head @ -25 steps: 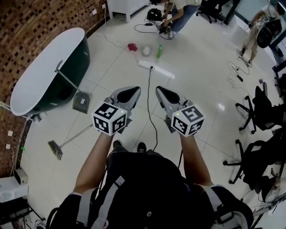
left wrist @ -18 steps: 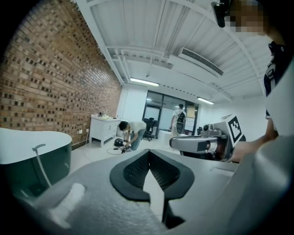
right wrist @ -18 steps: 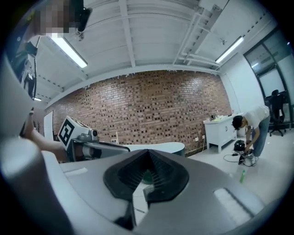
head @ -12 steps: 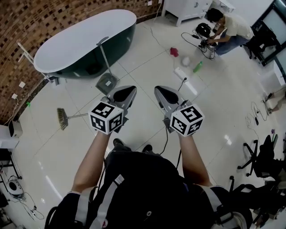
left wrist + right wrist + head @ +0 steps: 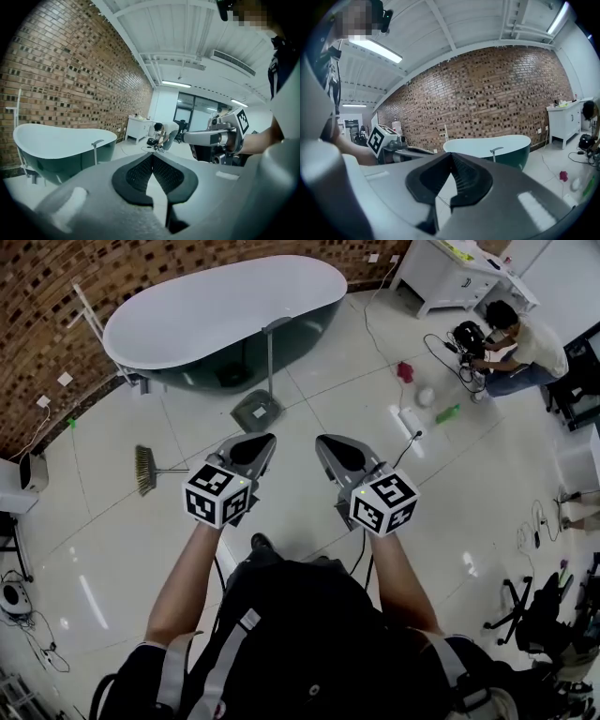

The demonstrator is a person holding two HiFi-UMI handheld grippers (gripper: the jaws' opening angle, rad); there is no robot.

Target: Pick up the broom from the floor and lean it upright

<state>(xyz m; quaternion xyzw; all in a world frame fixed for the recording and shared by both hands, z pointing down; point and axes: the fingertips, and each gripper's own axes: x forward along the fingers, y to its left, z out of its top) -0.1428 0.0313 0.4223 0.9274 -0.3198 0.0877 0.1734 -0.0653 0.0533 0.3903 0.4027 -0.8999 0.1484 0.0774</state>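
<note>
Nothing done yet. The broom (image 5: 146, 470) lies flat on glossy pale floor tiles (image 5: 112, 549), left of my left gripper (image 5: 261, 442). It has a stiff, brownish, fan-shaped bristle head and a thin straight handle. Left gripper and right gripper (image 5: 328, 444) are both pinched narrow and empty. Pickup and leaning are both left to do.

Broom (image 5: 145, 470) lies on floor (image 5: 103, 549) at left, dustpan (image 5: 256, 412) right of it, before bathtub (image 5: 225, 306) along far wall (image 5: 47, 287); person (image 5: 525, 338) crouched far right.
</note>
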